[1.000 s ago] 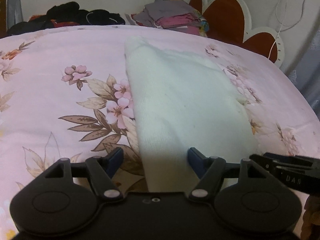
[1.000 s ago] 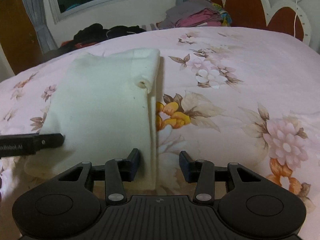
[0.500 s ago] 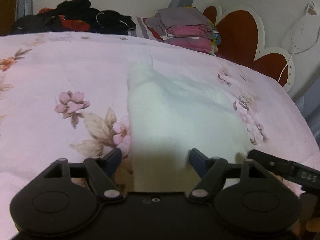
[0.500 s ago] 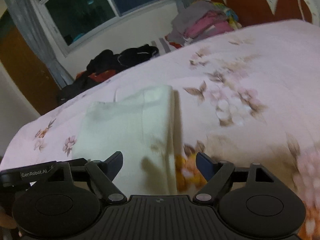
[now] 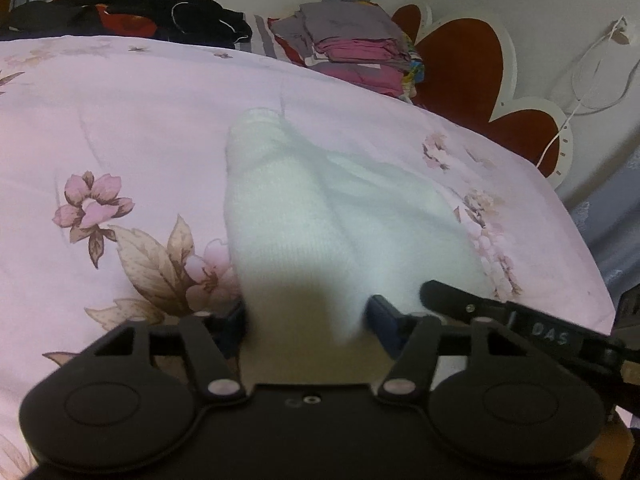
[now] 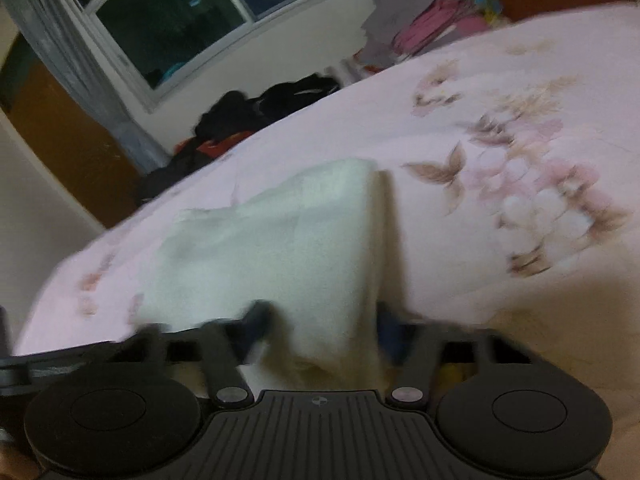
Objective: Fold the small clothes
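White garment [image 5: 296, 232] now bunched, both tools' jaws just closing on it

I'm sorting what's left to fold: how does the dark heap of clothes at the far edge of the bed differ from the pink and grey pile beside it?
The dark heap of clothes is black with red patches, loose and crumpled; the pink and grey pile is stacked in flat folded layers. The heap sprawls low and wide; the pile stands squarer. Both sit at the far edge of the floral pink bedspread.
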A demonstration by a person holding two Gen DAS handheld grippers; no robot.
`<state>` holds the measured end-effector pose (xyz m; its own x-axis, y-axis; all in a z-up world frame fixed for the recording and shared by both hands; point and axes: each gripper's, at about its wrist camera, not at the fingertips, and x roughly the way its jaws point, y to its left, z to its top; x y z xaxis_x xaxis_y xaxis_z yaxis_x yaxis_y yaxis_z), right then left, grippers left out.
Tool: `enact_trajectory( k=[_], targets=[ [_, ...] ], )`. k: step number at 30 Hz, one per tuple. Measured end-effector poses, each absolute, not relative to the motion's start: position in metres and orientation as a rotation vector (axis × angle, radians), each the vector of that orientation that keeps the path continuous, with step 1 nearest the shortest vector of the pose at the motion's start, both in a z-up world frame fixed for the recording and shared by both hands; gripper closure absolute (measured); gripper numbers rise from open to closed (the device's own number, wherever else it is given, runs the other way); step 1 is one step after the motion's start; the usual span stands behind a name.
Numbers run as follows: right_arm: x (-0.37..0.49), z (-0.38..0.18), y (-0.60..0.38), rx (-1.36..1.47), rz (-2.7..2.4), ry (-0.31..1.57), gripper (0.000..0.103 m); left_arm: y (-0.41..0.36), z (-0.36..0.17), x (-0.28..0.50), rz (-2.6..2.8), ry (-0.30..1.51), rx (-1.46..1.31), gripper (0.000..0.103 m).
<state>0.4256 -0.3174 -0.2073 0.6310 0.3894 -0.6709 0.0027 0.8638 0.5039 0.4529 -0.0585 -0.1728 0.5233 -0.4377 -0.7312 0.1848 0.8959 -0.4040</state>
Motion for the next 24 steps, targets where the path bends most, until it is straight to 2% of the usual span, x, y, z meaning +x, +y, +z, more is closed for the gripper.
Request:
enact_trajectory(
  k=[2,5,7,8,9,12,14,16,24],
  targets=[
    [0.427,-0.207,-0.318,0.493,0.238,0.872,0.057,-0.06,-0.169,0.452,-0.381,0.946,-0.288,0.054],
    [0.426,-0.203,-0.32,0.504,0.253,0.877,0.068,-0.064,-0.166,0.45,-0.382,0.938,-0.272,0.058],
    [0.426,-0.205,-0.318,0.486,0.247,0.87,0.068,-0.065,-0.167,0.451,-0.386,0.932,-0.251,0.058],
    [0.426,-0.207,-0.318,0.489,0.239,0.869,0.058,-0.065,-0.168,0.451,-0.384,0.935,-0.253,0.058],
    [0.426,-0.21,-0.319,0.51,0.241,0.874,0.055,-0.065,-0.168,0.452,-0.38,0.938,-0.256,0.058],
    [0.43,-0.211,-0.319,0.547,0.239,0.88,0.053,-0.069,-0.166,0.451,-0.372,0.934,-0.238,0.059],
    [0.43,-0.206,-0.313,0.522,0.242,0.882,0.064,-0.071,-0.164,0.45,-0.365,0.932,-0.232,0.061],
    [0.428,-0.202,-0.312,0.518,0.241,0.876,0.069,-0.072,-0.162,0.449,-0.366,0.932,-0.218,0.063],
    [0.419,-0.181,-0.308,0.509,0.252,0.834,0.072,-0.069,-0.146,0.441,-0.371,0.897,-0.186,0.07]
  ],
)
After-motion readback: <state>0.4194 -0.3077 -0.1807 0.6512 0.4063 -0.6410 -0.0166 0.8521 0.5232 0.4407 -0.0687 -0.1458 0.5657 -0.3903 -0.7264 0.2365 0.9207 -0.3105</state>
